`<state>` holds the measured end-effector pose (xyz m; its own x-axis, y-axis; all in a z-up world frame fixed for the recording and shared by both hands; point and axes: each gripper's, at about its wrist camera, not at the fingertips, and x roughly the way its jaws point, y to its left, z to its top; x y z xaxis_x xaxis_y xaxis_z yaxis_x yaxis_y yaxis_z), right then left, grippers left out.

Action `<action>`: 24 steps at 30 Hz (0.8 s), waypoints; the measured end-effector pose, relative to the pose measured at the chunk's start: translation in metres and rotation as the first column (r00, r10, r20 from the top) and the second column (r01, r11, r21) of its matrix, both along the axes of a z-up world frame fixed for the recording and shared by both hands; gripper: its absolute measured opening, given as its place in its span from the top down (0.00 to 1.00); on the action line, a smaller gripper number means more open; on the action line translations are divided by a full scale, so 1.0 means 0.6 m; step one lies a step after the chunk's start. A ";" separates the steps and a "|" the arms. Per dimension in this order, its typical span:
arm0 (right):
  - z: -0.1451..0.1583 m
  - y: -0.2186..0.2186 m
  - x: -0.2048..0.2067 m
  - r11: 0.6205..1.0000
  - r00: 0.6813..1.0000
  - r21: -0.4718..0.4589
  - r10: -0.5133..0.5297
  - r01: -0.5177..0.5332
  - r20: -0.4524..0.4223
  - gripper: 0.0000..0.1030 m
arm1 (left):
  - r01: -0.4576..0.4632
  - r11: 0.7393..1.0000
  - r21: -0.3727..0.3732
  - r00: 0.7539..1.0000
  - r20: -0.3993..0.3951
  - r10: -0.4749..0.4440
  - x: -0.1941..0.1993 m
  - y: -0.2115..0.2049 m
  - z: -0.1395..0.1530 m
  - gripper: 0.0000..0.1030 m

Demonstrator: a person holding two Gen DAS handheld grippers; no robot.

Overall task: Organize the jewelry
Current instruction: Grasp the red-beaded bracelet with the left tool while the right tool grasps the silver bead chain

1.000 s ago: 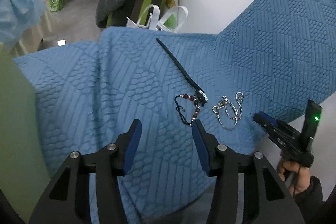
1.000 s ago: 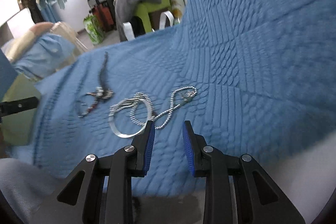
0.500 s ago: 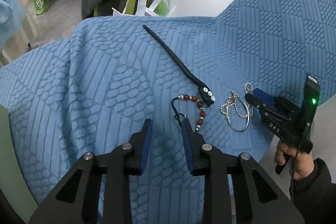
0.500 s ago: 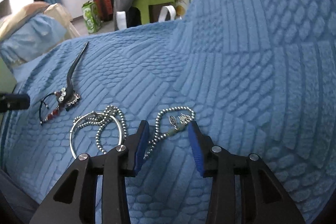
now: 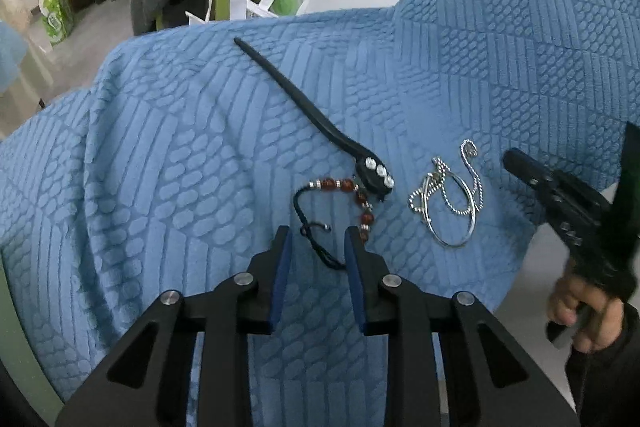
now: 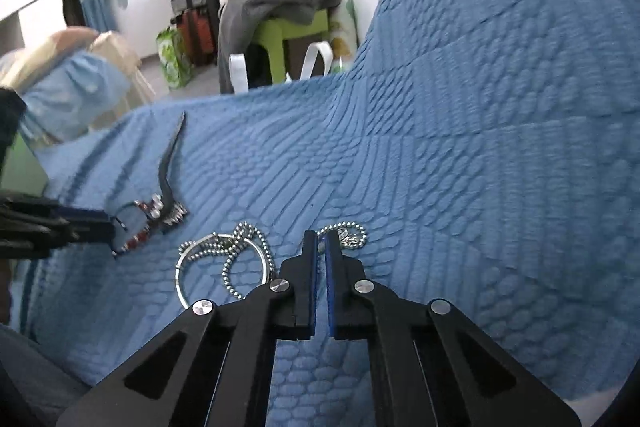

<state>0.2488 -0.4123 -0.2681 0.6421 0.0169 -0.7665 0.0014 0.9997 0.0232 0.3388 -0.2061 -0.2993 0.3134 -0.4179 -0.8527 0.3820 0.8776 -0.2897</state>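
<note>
Blue quilted textured fabric (image 5: 168, 155) carries the jewelry. Left gripper (image 5: 318, 239), fingers narrowly spread, straddles the black-cord red-bead bracelet (image 5: 340, 199) beside the black rhinestone hair stick (image 5: 320, 119). Rightward, the silver bangle (image 6: 218, 269) is seen; right gripper (image 6: 319, 241), fingers just pressed together, pinches the silver ball-chain necklace (image 6: 352, 229).

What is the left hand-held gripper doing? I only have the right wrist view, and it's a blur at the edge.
Observer: The left hand-held gripper has just been closing. Its jaws stand apart, with the black cord of the beaded bracelet between them, not pinched.
Operator: Did my right one catch the ball chain?
Observer: Its jaws have just closed, but in the left wrist view the right hand-held gripper sits beside the ball chain, with blue blanket showing between them.
</note>
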 end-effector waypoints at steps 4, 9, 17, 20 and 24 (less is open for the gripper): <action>0.001 -0.013 -0.011 1.000 1.000 0.020 0.003 -0.003 -0.007 0.98 | -0.013 1.000 0.019 1.000 0.014 0.013 0.005 -0.008 -0.003 0.79; -0.028 -0.028 -0.003 0.997 0.998 0.083 0.005 0.000 -0.061 0.75 | -0.027 0.998 0.050 0.999 0.018 0.026 0.012 -0.015 -0.007 0.98; -0.054 0.002 0.022 0.997 0.993 0.002 0.078 -0.078 -0.091 0.74 | -0.104 0.994 0.020 0.995 -0.002 0.104 0.014 0.026 -0.001 0.98; -0.066 0.017 0.030 0.993 0.990 -0.031 0.108 -0.111 -0.094 0.77 | -0.151 0.989 -0.011 0.989 -0.012 0.150 0.011 0.051 0.006 0.98; -0.066 0.034 0.039 0.991 0.985 -0.019 0.129 -0.132 -0.113 0.95 | -0.179 0.984 -0.017 0.984 -0.008 0.179 0.005 0.071 0.016 0.98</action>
<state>0.2719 -0.3920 -0.3078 0.5462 0.0740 -0.8344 -0.1281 0.9918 0.0041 0.3418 -0.1633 -0.2897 0.3789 -0.3706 -0.8480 0.2167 0.9264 -0.3080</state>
